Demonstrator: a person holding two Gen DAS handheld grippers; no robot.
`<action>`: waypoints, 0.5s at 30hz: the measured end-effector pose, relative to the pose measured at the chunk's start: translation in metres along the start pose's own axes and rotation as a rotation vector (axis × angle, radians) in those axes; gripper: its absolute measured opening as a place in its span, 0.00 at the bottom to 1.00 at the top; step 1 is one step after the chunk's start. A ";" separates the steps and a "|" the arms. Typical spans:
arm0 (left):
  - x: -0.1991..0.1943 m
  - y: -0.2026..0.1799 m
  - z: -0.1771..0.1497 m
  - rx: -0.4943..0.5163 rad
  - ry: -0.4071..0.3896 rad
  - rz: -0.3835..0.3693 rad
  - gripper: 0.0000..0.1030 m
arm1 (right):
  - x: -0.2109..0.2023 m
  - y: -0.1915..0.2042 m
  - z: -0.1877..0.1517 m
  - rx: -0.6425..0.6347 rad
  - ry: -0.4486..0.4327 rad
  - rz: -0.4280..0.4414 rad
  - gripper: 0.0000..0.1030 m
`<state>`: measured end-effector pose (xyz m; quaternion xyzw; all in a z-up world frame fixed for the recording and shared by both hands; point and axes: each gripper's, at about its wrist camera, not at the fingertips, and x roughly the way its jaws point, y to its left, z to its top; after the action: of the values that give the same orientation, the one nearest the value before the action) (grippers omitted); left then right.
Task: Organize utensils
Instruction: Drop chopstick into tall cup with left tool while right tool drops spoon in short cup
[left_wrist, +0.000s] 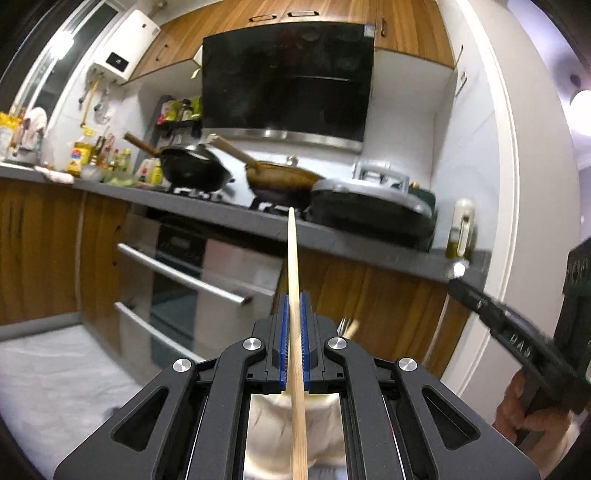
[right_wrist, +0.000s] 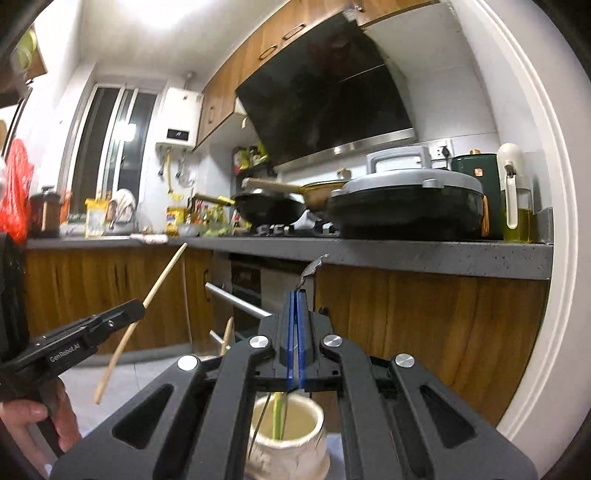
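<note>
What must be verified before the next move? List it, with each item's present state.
1. Left gripper shut on the thin pale wooden chopstick: ok.
2. Right gripper shut on the thin silvery metal utensil: ok.
3. Kind of metal utensil: cannot tell; only its curved tip shows.
4. White ceramic holder upright, with room inside: ok.
5. Metal utensil's lower end clear of the holder: cannot tell; the gripper body hides it.
6. Grippers apart, with the chopstick not touching the right gripper: ok.
</note>
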<state>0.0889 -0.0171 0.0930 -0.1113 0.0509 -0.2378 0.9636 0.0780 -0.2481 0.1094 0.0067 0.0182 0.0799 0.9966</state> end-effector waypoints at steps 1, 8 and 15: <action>0.007 0.000 0.002 -0.009 -0.002 -0.011 0.06 | 0.006 -0.003 0.001 0.008 0.002 -0.005 0.01; 0.065 -0.007 0.006 -0.005 -0.023 -0.002 0.06 | 0.036 -0.023 -0.005 0.059 -0.003 -0.022 0.01; 0.087 0.002 -0.014 0.042 -0.042 0.085 0.06 | 0.055 -0.027 -0.024 0.078 0.063 -0.005 0.01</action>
<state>0.1644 -0.0594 0.0753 -0.0936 0.0304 -0.1953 0.9758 0.1362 -0.2660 0.0831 0.0432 0.0526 0.0770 0.9947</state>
